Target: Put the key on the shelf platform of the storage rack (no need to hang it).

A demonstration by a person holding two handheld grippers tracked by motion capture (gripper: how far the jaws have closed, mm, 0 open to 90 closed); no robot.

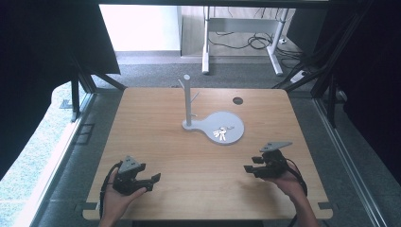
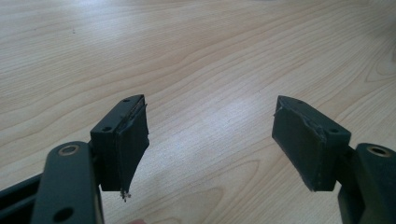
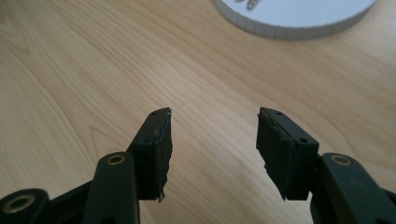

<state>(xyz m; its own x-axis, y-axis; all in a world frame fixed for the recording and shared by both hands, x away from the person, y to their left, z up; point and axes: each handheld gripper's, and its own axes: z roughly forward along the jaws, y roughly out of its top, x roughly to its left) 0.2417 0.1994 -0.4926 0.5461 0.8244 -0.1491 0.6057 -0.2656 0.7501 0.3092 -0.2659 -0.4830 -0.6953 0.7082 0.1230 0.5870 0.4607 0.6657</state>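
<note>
Resting low at the table's (image 1: 142,109) near edge, both hands aim their grippers inward, left (image 1: 153,182) and right (image 1: 249,168), keys (image 1: 221,133) lying on the stand's base (image 1: 234,124) beyond. Left gripper view: jaws wide over bare wood. Right gripper view: jaws parted, empty, base (image 3: 299,21) ahead.

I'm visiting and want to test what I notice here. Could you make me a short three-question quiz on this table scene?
1. True or false: the keys hang on a peg of the grey stand.
2. Which gripper is nearer the keys: A) left gripper B) right gripper?
3. What lies between the jaws of each gripper?

Key
1. False: the keys lie on the stand's round base plate.
2. B.
3. Nothing; the jaws of both stand open over the bare wooden table.
</note>
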